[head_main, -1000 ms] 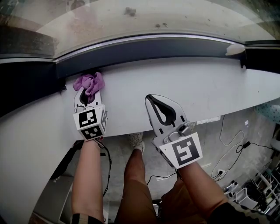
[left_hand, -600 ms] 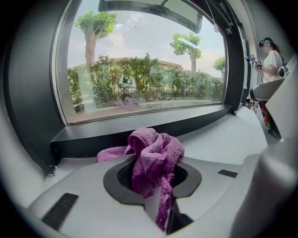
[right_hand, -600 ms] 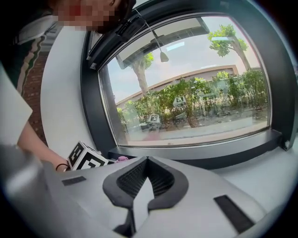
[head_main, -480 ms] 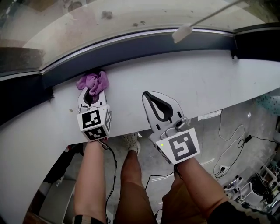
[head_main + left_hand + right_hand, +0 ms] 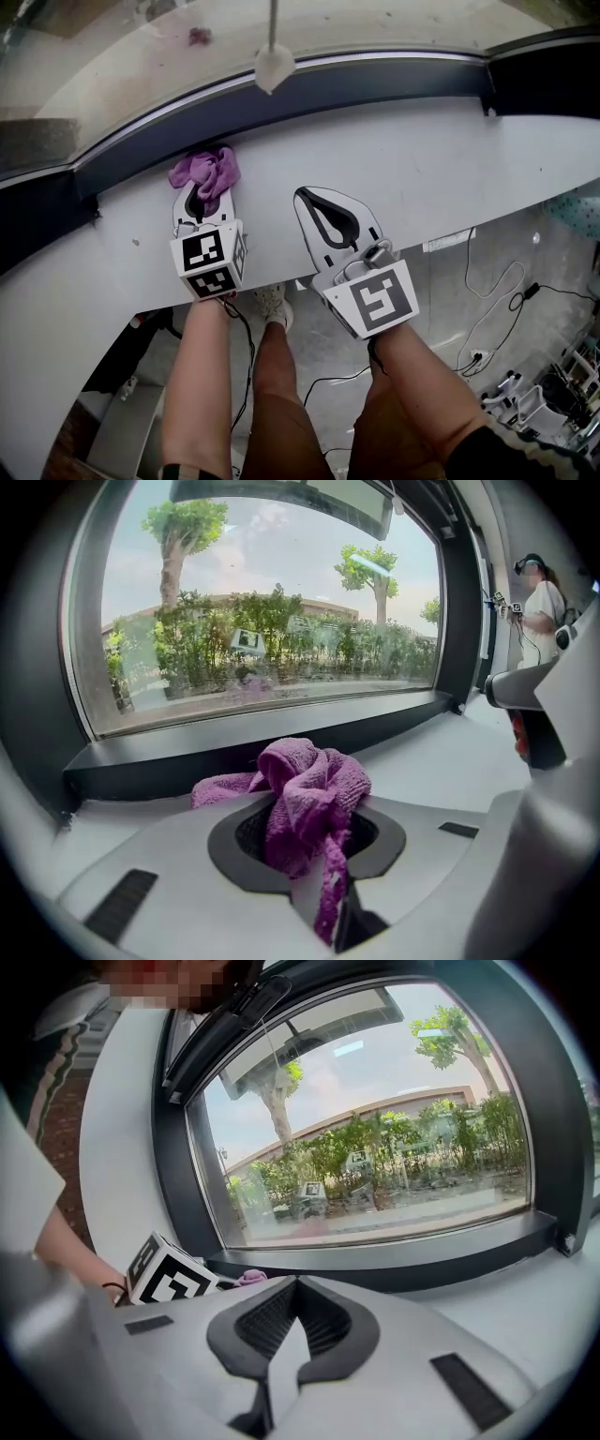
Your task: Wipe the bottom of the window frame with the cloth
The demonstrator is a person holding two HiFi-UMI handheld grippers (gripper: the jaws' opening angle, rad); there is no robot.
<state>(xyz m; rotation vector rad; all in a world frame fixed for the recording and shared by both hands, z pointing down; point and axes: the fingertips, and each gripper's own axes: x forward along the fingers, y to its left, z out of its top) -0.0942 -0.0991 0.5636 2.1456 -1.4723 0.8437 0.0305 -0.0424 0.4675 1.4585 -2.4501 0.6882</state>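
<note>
A crumpled purple cloth (image 5: pixel 208 172) (image 5: pixel 305 794) is pinched in my left gripper (image 5: pixel 200 199) (image 5: pixel 314 841), which is shut on it. The cloth rests on the white sill (image 5: pixel 422 178) right against the dark bottom rail of the window frame (image 5: pixel 309 89) (image 5: pixel 234 747), near the frame's left corner. My right gripper (image 5: pixel 326 217) (image 5: pixel 286 1321) hovers over the sill to the right of the left one, jaws shut with nothing between them. In the right gripper view the left gripper's marker cube (image 5: pixel 167 1272) and a bit of cloth (image 5: pixel 249 1279) show at left.
The window glass (image 5: pixel 272 611) fills the space beyond the rail. A blind-cord pull (image 5: pixel 273 66) hangs in front of the glass. The sill's front edge (image 5: pixel 281 281) runs just under my grippers. A person (image 5: pixel 542 607) stands far right. Cables and a stand (image 5: pixel 525 403) lie on the floor below.
My left gripper with the cloth has slid a little rightward along the bottom rail. The right gripper drifted left alongside it, and the head view shifted so the cord pull appears further left.
</note>
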